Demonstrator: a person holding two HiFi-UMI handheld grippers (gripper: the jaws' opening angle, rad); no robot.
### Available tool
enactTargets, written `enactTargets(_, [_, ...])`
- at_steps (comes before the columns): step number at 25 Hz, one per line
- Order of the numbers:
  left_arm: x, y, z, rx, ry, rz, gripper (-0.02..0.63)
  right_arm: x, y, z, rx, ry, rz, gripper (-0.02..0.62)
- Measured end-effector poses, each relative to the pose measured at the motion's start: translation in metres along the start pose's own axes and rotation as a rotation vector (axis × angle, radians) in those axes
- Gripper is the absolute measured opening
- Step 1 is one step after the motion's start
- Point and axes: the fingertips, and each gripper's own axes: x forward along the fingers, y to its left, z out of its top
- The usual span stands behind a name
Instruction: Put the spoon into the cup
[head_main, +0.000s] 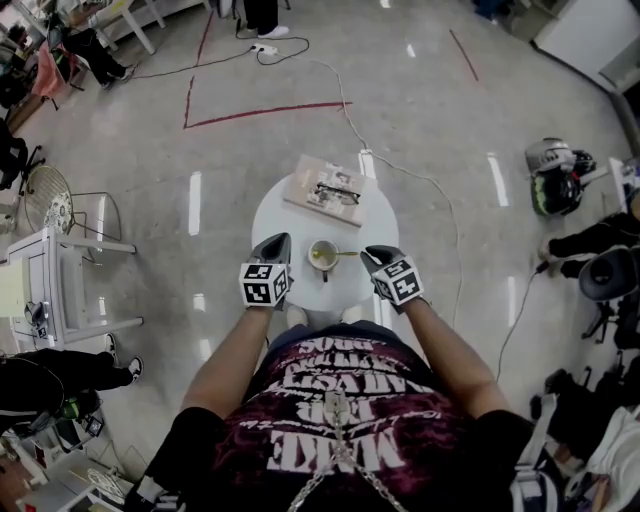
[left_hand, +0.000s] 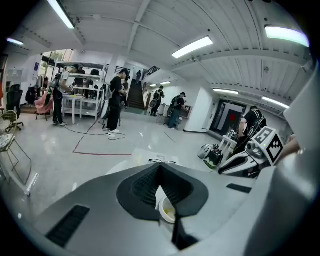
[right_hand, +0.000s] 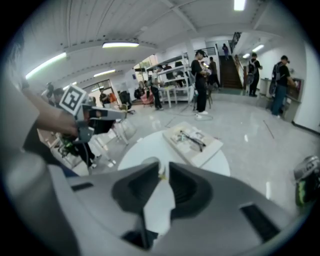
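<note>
1. Glossy grey floor fills the head view. At its centre stands a round white table (head_main: 285, 215), which carries a pale board (head_main: 300, 190) with a pair of glasses (head_main: 338, 194) at its upper edge.
2. Just below the board sits the cup (head_main: 322, 257), white with a yellowish inside, midway between the two tools.
3. The spoon (head_main: 347, 253) runs left to right across the frame. Its handle sticks out to the right of the cup, and its bowl end is at the rim. Whether the bowl lies inside the cup or only leans on it, I cannot tell.
4. The left gripper (head_main: 277, 242) hangs just left of the cup. Its own view shows the jaw tips met, with nothing between them and the cup visible below.
5. The right gripper (head_main: 370, 256) is at the right, its tips just beside the free end of the handle. Its jaws stand a narrow slit apart, and the pads press on nothing.
6. Judgement: the right gripper is the nearer one, and the handle points almost straight at it. For a grip, the slit must widen and the jaws must come in along that line to straddle the thin handle. The cup is so close that a clumsy approach could nudge it.
</note>
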Motion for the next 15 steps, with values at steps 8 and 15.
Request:
enactTargets(8, [0.007,-0.006,-0.025,0.037,0.066,-0.006,0.025,0.027,0.001,-0.027,0.096,0.095,0.071,0.124])
enactTargets(15, [0.017,-0.019,-0.031,0.091,0.101,-0.062,0.026,0.051,0.002,-0.037,0.05,0.181,0.079,0.127])
